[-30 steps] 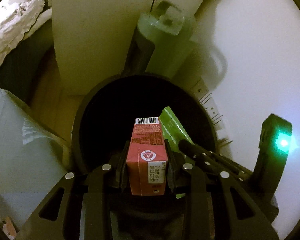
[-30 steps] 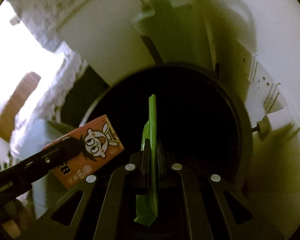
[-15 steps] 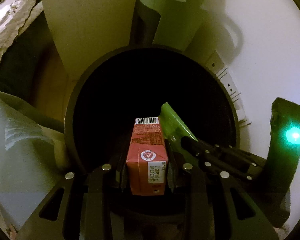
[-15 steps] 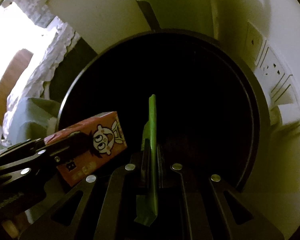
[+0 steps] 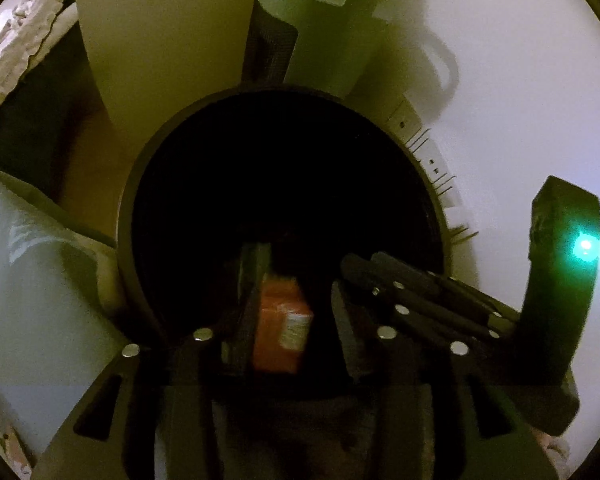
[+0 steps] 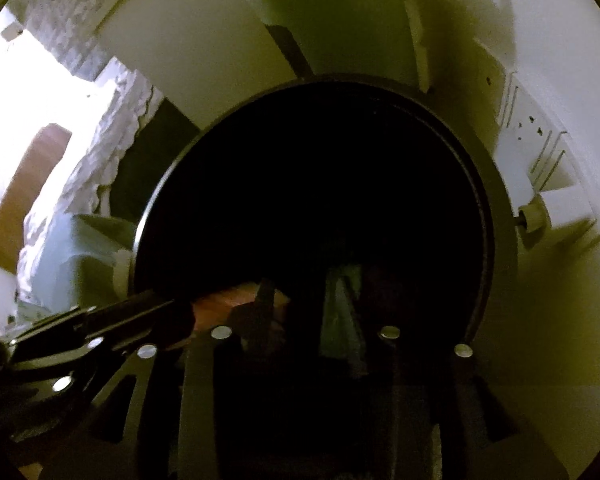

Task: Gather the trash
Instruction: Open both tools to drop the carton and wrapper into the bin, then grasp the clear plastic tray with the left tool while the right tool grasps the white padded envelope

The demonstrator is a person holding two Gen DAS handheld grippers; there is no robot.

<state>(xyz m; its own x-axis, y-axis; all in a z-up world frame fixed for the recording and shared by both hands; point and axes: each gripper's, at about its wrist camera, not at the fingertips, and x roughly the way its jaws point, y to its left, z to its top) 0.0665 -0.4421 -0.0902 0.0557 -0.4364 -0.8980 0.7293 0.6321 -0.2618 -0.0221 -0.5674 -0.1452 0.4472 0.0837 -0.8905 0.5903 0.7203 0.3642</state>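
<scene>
Both grippers hang over the mouth of a black round trash bin (image 5: 140, 184) (image 6: 504, 216). My left gripper (image 5: 296, 280) is open, its jaws spread wide. A red drink carton (image 5: 282, 324) is blurred and loose between them, dropping toward the bin. My right gripper (image 6: 306, 292) is open too; the green wrapper is not in view. The right gripper shows in the left wrist view (image 5: 416, 296), and the left gripper shows in the right wrist view (image 6: 100, 328) with the carton (image 6: 228, 300) beside it.
A white wall with a power strip (image 6: 540, 152) stands right of the bin. A pale green appliance (image 5: 324, 28) and a white panel (image 5: 160, 40) stand behind it. A light bag (image 5: 32, 280) and white crumpled cloth (image 6: 100, 148) lie to the left.
Both grippers have opened. The carton slipped down from the left jaws, and the green wrapper has gone from the right jaws.
</scene>
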